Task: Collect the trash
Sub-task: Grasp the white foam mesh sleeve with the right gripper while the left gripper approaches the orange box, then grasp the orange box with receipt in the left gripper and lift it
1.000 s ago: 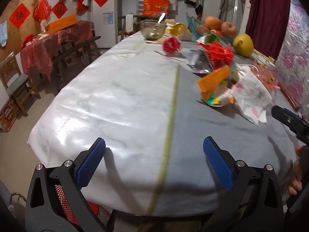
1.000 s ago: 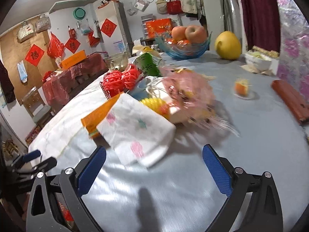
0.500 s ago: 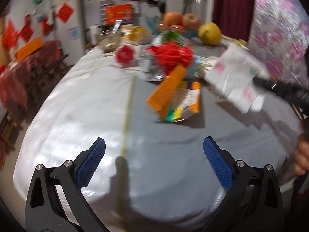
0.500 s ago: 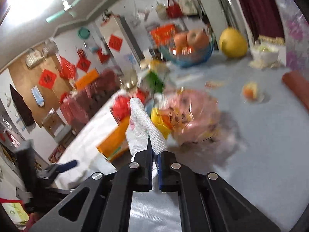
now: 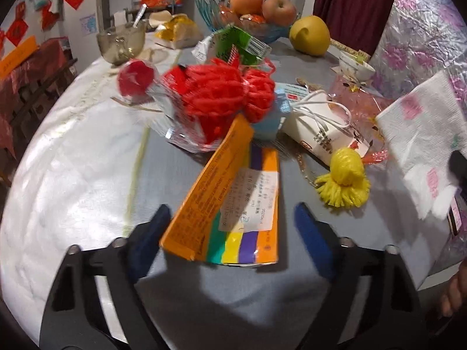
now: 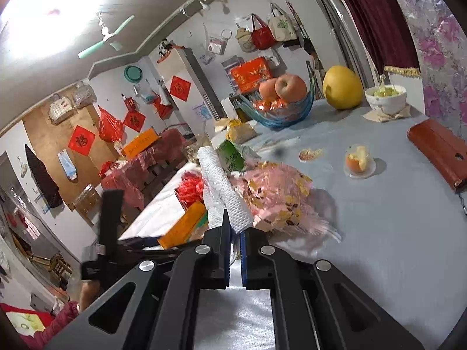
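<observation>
R gripper (image 6: 235,233) is clamped on a paper towel (image 6: 224,192), lifted clear of the table (image 6: 394,233) so it can go w/ the trash; the sheet hangs at the right edge of the left view too. L gripper (image 5: 230,227) sits low over the orange box (image 5: 233,198), jaws either side of its near end and just closing in, pads not yet pressing, prob. lined up for the next pick. Box lies flat at the front of the litter pile: red netting (image 5: 221,99), cup (image 5: 321,128), yellow pom (image 5: 344,180). Fruit bowl (image 6: 280,110) at the far end isn't trash.
</observation>
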The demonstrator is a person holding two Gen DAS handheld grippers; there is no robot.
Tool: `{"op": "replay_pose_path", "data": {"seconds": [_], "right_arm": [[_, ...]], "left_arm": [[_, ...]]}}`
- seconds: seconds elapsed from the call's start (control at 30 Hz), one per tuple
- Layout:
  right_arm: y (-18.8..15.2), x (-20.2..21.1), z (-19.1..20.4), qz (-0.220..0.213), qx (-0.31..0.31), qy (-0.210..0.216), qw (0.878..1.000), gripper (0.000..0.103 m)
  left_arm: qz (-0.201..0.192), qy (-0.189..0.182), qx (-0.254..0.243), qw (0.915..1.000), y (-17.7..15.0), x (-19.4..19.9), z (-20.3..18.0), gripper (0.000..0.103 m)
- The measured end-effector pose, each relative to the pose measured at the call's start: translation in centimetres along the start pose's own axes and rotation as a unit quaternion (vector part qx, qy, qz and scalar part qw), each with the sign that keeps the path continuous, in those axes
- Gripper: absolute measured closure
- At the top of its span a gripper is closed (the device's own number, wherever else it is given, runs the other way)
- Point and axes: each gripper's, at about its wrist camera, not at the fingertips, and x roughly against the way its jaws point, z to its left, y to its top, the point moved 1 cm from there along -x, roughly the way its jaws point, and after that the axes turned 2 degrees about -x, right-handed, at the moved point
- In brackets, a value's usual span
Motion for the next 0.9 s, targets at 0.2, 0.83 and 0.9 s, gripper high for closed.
{"op": "replay_pose_path", "data": {"seconds": [0.2,0.83,0.9], "right_arm": [[0.1,1.1,0.6,-0.015,0.007,0.004,1.000,0.095],[-0.8,3.2,4.2,-0.011,0.030,0.033,0.999,0.095],[-0.6,3.4,4.2,-0.016,0.033,0.027,0.999,0.095]], "left_arm": [[-0.024,0.024,-0.033,0.9989,-0.5,0.0,-1.9,0.043],[-0.065,-0.048,0.059,0.9950,-4.9,8.0,-0.1,0.044],[-0.073,-0.029,0.044,0.9959,-4.6,7.5,-1.5,0.028]]}}
